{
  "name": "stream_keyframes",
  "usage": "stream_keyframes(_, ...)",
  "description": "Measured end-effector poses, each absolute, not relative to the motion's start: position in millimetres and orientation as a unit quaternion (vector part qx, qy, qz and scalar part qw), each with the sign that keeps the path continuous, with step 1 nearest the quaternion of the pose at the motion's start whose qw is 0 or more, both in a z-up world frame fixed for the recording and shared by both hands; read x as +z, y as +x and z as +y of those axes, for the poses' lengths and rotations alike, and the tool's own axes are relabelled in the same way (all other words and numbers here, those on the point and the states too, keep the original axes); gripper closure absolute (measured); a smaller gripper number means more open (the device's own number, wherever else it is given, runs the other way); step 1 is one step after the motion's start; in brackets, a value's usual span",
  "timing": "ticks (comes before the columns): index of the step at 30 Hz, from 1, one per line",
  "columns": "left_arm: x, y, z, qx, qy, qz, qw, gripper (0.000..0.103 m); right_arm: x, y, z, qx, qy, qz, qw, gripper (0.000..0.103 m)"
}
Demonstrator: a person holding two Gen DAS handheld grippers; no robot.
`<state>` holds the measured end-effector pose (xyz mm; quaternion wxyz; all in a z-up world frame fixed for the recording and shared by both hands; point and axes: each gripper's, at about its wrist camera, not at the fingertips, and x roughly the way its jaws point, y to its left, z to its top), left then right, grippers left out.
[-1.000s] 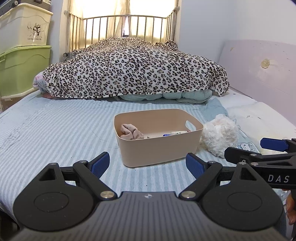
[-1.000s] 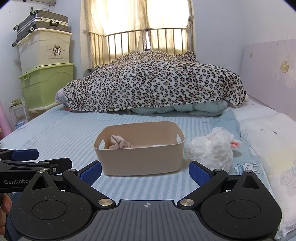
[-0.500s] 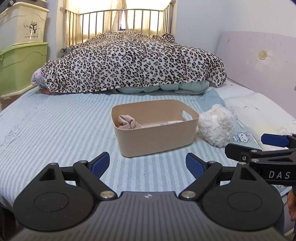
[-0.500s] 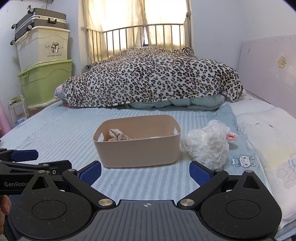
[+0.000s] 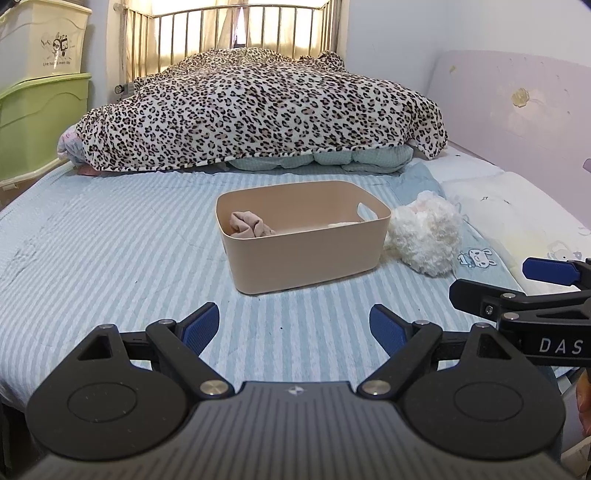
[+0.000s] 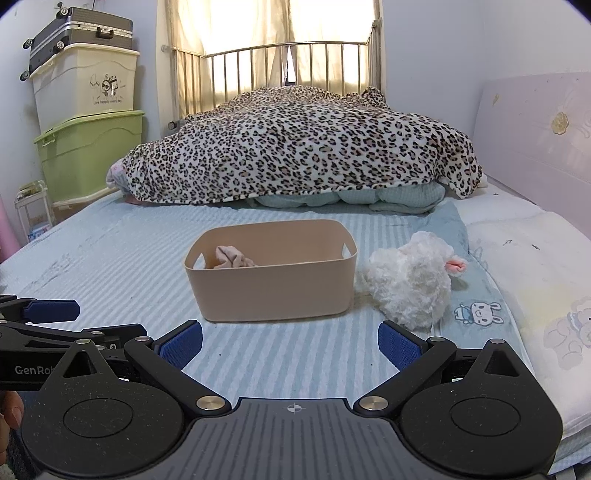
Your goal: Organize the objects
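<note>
A beige plastic bin stands on the striped blue bed sheet, a bundled pinkish cloth in its left end and a pale item barely showing at its right. Against the bin's right side lies a white fluffy plush toy. My left gripper hovers open over the sheet, short of the bin, nothing between its blue pads. My right gripper is likewise open and empty in front of the bin. Each gripper shows at the edge of the other's view.
A leopard-print blanket heaps across the far half of the bed, before a metal railing. Stacked storage boxes and a suitcase stand at the left. A pillow and pink headboard line the right side.
Both views have tipped slightly lower, so the bin and plush sit a little farther up-frame and seem farther away. Both grippers stay open and empty.
</note>
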<state>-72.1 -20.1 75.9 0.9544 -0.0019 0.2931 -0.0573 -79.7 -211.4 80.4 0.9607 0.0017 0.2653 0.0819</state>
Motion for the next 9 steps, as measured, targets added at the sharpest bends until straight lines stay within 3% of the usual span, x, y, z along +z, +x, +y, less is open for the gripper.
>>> stream_keyframes(9,74.7,-73.4,-20.7,-0.057,-0.006,0.294,0.954,0.015,80.0,-80.1,-210.9,0.084,0.003,0.266,0.96,0.0)
